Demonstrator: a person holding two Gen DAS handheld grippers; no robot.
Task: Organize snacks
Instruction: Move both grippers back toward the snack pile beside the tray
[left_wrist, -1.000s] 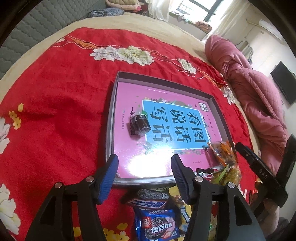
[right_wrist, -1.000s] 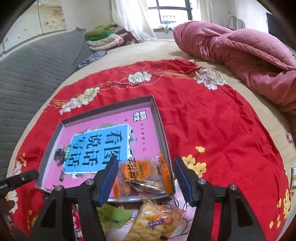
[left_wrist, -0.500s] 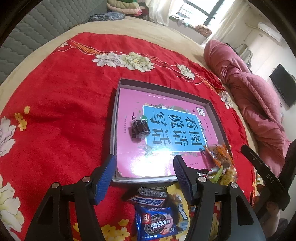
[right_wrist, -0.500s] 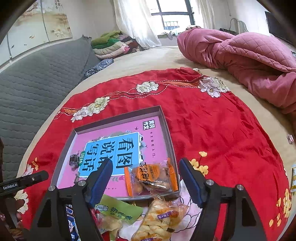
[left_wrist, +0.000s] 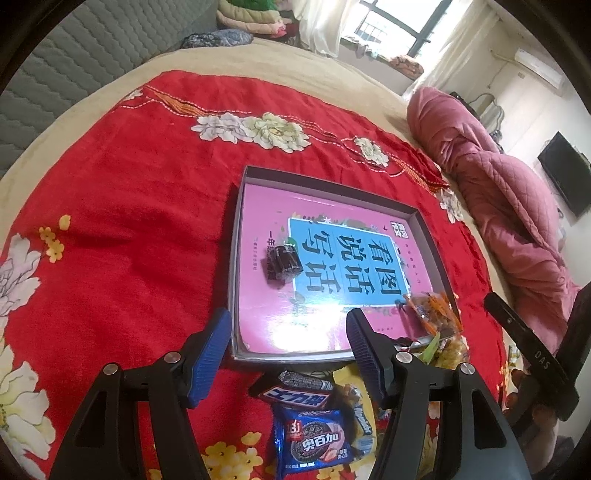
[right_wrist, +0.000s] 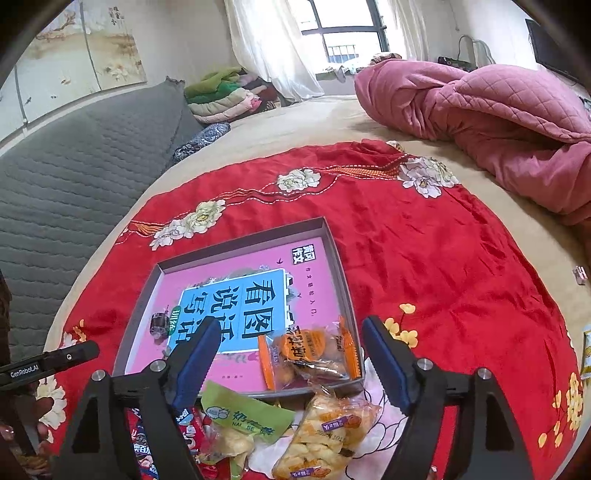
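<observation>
A shallow grey box (left_wrist: 236, 258) lined with a pink book cover lies on the red flowered cloth. In it rest a dark wrapped snack (left_wrist: 282, 262) (right_wrist: 159, 323) and an orange packet (left_wrist: 430, 310) (right_wrist: 310, 350) at the near corner. My left gripper (left_wrist: 288, 321) hangs open over the box's near edge, holding nothing. My right gripper (right_wrist: 291, 328) hovers just short of the orange packet with its jaws opening, and nothing is gripped. Loose snacks lie in front of the box: a blue cookie pack (left_wrist: 314, 439), a black bar (left_wrist: 295, 391), a green packet (right_wrist: 247, 413) and a yellow pastry packet (right_wrist: 325, 432).
A pink quilt (right_wrist: 498, 107) is bunched at the far right of the bed. Folded blankets (right_wrist: 221, 96) are stacked by the window. A grey padded headboard (right_wrist: 74, 166) runs along the left. The other gripper shows at each view's edge (left_wrist: 528, 354) (right_wrist: 48, 362).
The right gripper's jaws have spread wider and it has drawn up and back from the orange packet, which stays in the box. The left gripper has barely moved.
</observation>
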